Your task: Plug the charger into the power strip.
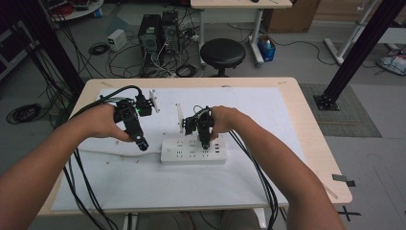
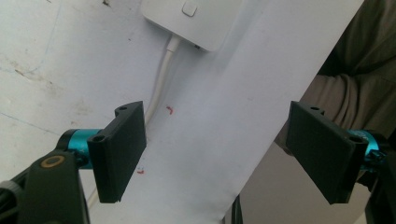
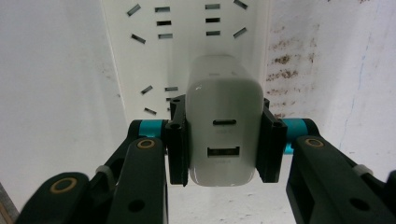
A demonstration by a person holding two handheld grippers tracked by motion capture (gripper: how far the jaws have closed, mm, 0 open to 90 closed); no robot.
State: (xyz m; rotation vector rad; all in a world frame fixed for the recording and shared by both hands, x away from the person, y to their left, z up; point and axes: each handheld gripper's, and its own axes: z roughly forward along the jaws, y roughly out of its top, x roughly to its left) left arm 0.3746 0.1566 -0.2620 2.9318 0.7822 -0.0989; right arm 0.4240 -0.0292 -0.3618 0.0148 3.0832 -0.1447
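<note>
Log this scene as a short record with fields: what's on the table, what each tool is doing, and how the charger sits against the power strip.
surface: table covered with a white sheet
power strip: white power strip, lying flat, its cord leaving its end
left tool: left tool open, nothing between its jaws, beside the strip's cord end
right tool: right tool shut on a white charger
charger: two ports facing the camera, held over the strip's sockets
plugged in: cannot tell

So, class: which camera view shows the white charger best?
The right gripper view: the white charger sits close up between the right gripper jaws, both ports visible, above the power strip. In the high view the hand hides it.
</note>
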